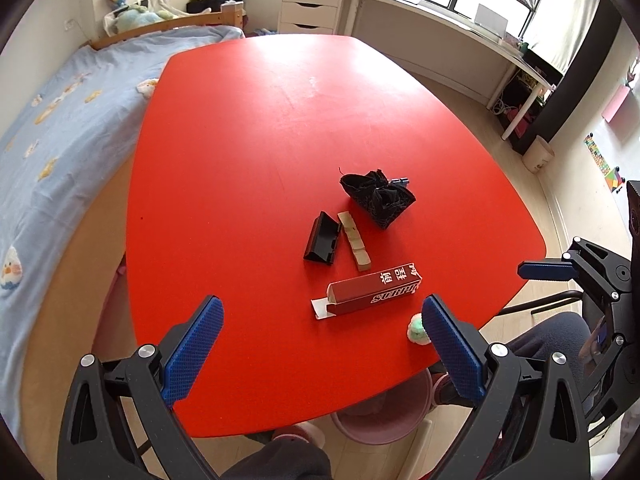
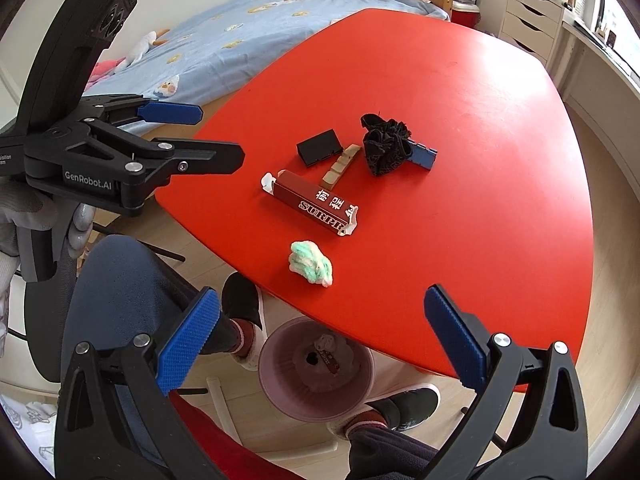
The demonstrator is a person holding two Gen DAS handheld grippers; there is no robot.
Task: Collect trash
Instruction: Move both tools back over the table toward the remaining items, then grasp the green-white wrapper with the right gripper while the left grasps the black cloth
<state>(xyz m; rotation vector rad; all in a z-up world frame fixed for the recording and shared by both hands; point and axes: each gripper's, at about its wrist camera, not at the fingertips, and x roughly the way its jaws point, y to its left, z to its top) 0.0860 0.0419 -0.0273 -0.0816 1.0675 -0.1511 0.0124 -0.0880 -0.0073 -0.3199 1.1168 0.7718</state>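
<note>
On the red table (image 1: 260,140) lie a dark red carton (image 1: 374,294) printed "SURPR", a black plastic tray (image 1: 322,238), a beige strip (image 1: 354,240), a crumpled black bag (image 1: 378,196) and a green-white wad (image 1: 416,330) near the front edge. The right wrist view shows the carton (image 2: 316,202), the wad (image 2: 312,262), the tray (image 2: 320,146), the bag (image 2: 386,144) and a blue piece (image 2: 422,156) beside it. My left gripper (image 1: 322,346) is open and empty over the table's front edge. My right gripper (image 2: 320,342) is open and empty, above a pink bin (image 2: 316,372) on the floor.
The pink bin (image 1: 384,420) under the table's front edge holds some trash. A bed with a blue cover (image 1: 60,120) runs along the table's left side. A white drawer unit (image 1: 312,4) and a desk (image 1: 440,24) stand at the back. The person's legs (image 2: 120,304) are by the bin.
</note>
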